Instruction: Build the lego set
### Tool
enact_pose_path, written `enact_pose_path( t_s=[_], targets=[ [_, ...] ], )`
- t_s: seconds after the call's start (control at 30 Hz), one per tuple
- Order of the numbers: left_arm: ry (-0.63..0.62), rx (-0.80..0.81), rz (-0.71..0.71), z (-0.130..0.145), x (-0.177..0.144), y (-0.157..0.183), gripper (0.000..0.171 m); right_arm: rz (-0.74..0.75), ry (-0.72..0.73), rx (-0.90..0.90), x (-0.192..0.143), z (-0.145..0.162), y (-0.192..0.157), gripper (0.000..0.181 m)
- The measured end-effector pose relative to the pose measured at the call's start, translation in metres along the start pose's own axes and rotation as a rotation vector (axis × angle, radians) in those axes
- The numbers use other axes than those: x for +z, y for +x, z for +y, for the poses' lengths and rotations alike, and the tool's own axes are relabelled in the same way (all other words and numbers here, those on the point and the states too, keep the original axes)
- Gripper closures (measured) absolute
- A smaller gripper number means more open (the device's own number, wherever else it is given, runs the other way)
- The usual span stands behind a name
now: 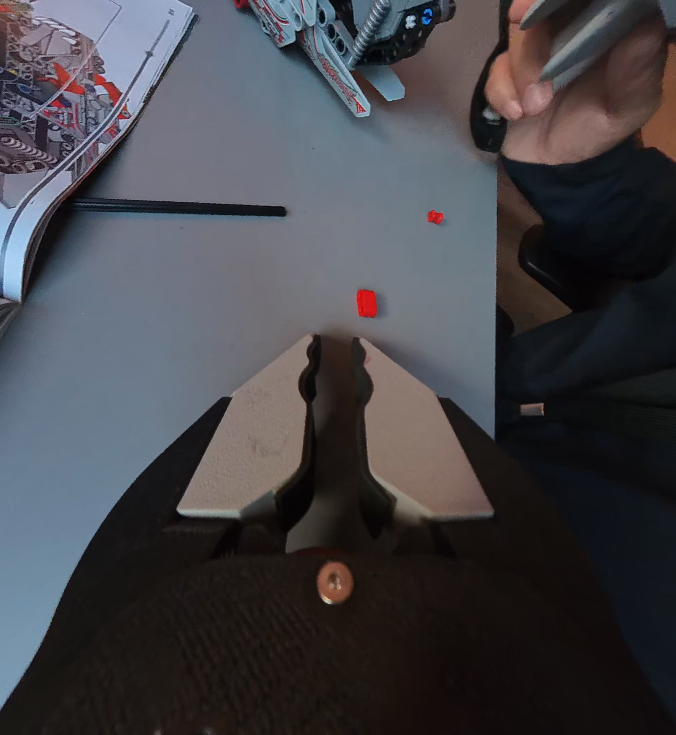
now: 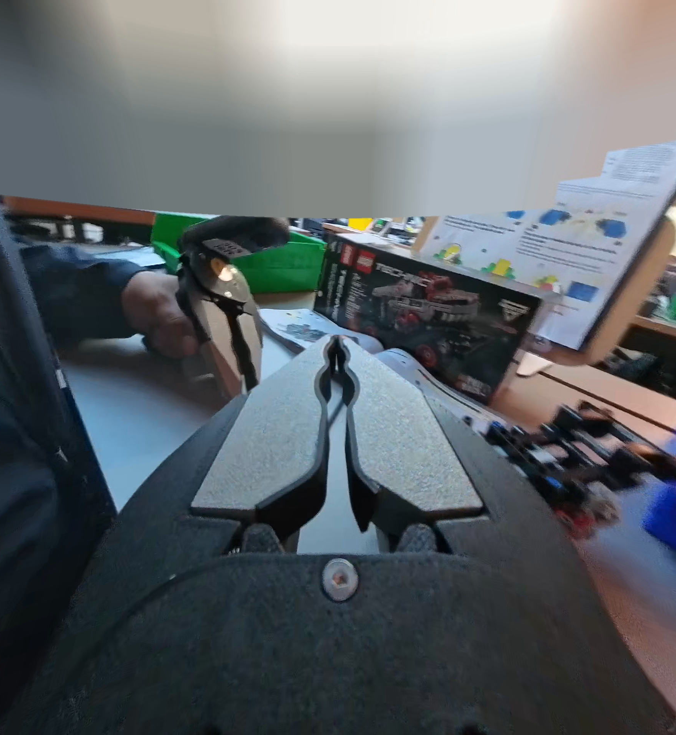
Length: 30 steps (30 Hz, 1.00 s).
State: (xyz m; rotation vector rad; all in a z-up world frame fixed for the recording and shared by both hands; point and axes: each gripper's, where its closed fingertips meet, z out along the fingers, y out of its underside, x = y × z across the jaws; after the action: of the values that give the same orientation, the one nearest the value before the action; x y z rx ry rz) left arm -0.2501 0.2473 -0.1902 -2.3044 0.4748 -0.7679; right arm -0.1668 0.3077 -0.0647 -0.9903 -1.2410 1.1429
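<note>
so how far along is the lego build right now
Partly done: a grey-and-black model section stands assembled at the table's far edge, and the instruction booklet lies open. In hand: nothing; the left tool hovers open just short of the red block, and the right tool looks nearly closed and empty. Left: the red block, a small red connector and a long black axle lie loose.

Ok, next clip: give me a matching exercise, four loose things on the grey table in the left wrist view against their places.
Things:
1. red block
2. small red connector
3. black axle
4. instruction booklet

Places:
A. at the table's left edge, lying open
B. just ahead of the left hand-held gripper tips
C. one end tucked under the booklet
D. near the table's right edge

Pairs: 1-B, 2-D, 3-C, 4-A
</note>
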Motion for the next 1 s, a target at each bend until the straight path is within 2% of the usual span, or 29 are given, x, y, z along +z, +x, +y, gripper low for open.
enact_pose_path(
  t_s=[0.1, 0.17, 0.2, 0.23, 0.33, 0.4, 0.5, 0.63, 0.8, 0.83, 1.0],
  targets=[
    [0.004, 0.047, 0.005, -0.004, 0.003, 0.005, 0.154, 0.163, -0.028, 0.002, -0.026, -0.007, 0.025, 0.181],
    [0.037, 0.088, 0.009, -0.014, 0.003, 0.010, 0.154, 0.193, -0.139, 0.006, -0.036, 0.007, 0.036, 0.181],
    [0.051, 0.102, 0.018, -0.021, 0.002, 0.013, 0.153, 0.210, -0.199, 0.014, -0.039, 0.017, 0.041, 0.162],
    [0.069, 0.117, 0.026, -0.029, 0.001, 0.016, 0.152, 0.221, -0.253, 0.017, -0.042, 0.025, 0.045, 0.155],
    [0.129, 0.189, 0.060, -0.062, 0.001, 0.027, 0.151, 0.242, -0.311, -0.046, -0.046, 0.035, 0.052, 0.154],
    [0.135, 0.305, 0.056, -0.083, 0.009, 0.032, 0.151, 0.207, -0.332, -0.103, -0.042, 0.034, 0.054, 0.145],
    [0.115, 0.518, -0.015, -0.109, 0.031, 0.027, 0.145, 0.099, -0.443, -0.185, -0.036, 0.045, 0.055, 0.148],
    [0.131, 0.663, -0.064, -0.136, 0.060, 0.019, 0.143, -0.015, -0.507, -0.171, -0.031, 0.054, 0.059, 0.143],
    [0.167, 0.787, -0.079, -0.151, 0.071, 0.024, 0.152, -0.082, -0.529, -0.263, -0.031, 0.055, 0.059, 0.147],
    [0.171, 0.815, -0.078, -0.151, 0.071, 0.026, 0.158, -0.093, -0.544, -0.265, -0.032, 0.057, 0.059, 0.149],
    [0.143, 0.889, -0.084, -0.152, 0.075, 0.029, 0.161, -0.092, -0.544, -0.241, -0.036, 0.063, 0.059, 0.150]
  ],
)
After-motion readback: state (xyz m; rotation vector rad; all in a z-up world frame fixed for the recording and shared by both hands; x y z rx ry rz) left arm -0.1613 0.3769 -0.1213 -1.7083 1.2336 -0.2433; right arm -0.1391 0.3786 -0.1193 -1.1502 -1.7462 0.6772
